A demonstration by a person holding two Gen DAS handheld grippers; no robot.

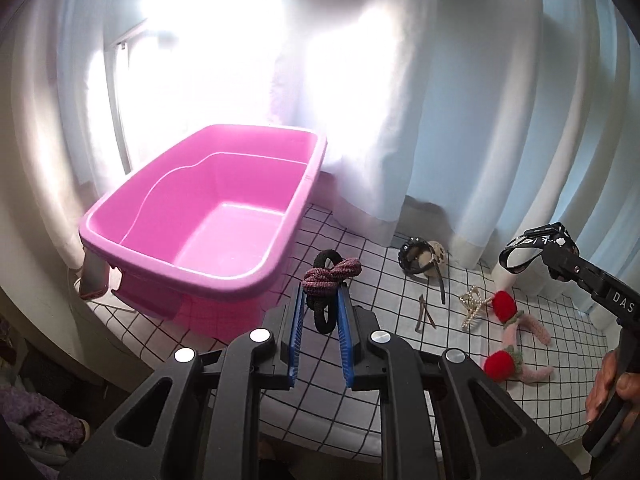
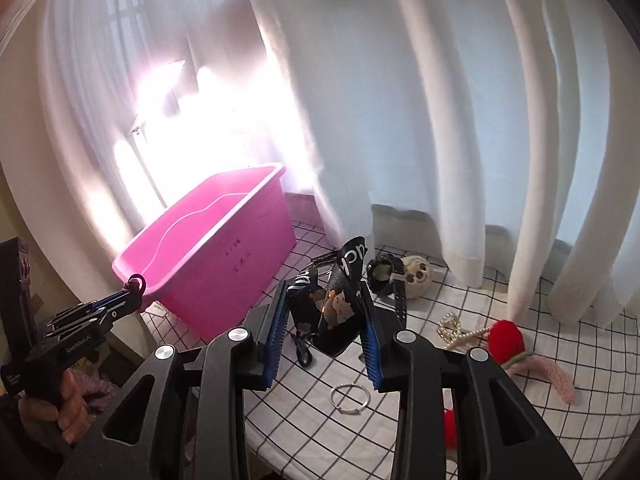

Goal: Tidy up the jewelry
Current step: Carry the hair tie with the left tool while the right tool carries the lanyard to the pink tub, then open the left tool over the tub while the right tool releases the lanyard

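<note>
Left hand-held gripper (image 1: 322, 300) clamps hair ties (image 1: 329, 280); right hand-held gripper (image 2: 326, 316) clamps black headband (image 2: 336, 308).

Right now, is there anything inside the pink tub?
No. In the left wrist view the pink tub shows only its bare bottom, and the hair ties are in the left gripper, outside it.

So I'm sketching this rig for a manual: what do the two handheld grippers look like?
Both are black plastic with blue ribbed pads and round silver pivot bolts. The left gripper reads "GenRobot.AI" on its side, the right gripper "DAS". Each has a pistol-style handle; no cables or sleeves show.
</note>
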